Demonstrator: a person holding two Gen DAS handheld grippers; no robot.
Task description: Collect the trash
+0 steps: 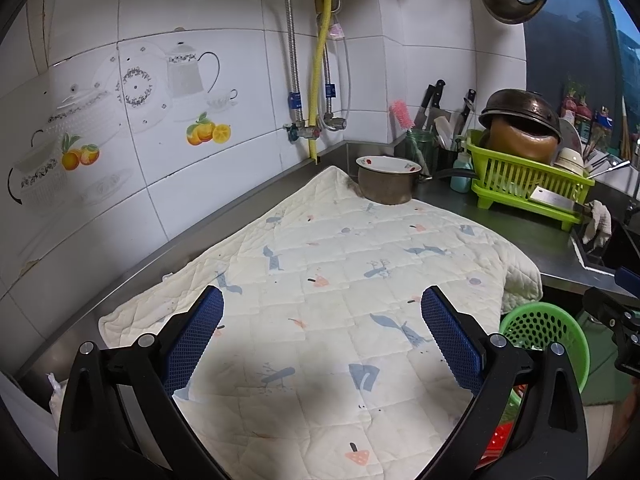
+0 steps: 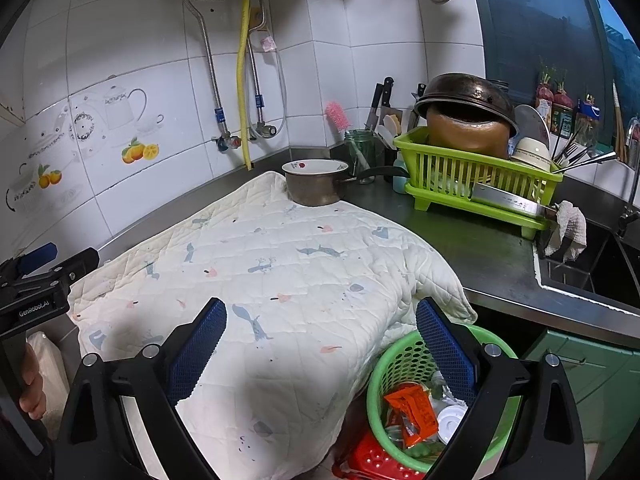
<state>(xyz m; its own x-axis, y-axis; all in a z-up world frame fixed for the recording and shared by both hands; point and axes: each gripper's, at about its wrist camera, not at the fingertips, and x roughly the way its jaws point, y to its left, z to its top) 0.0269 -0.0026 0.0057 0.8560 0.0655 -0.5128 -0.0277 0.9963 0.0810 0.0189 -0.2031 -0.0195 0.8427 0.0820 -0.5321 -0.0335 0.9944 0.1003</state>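
Observation:
A green mesh trash basket (image 2: 400,364) stands below the counter's front edge, at the lower right in the right wrist view. It holds an orange wrapper (image 2: 412,408), a white lid (image 2: 450,420) and other scraps. My right gripper (image 2: 320,306) is open and empty, above the rim of the basket and the edge of a quilted cloth (image 2: 280,264). My left gripper (image 1: 322,296) is open and empty over the middle of the cloth (image 1: 340,256). The basket (image 1: 544,332) lies to its right. No loose trash shows on the cloth.
A metal pot (image 1: 386,184) sits on the cloth's far corner. Behind it are a jar of utensils, knives and a green dish rack (image 1: 524,184) with a cleaver on its front. A sink (image 2: 592,264) lies at the right. A red plastic item (image 2: 368,460) is under the basket.

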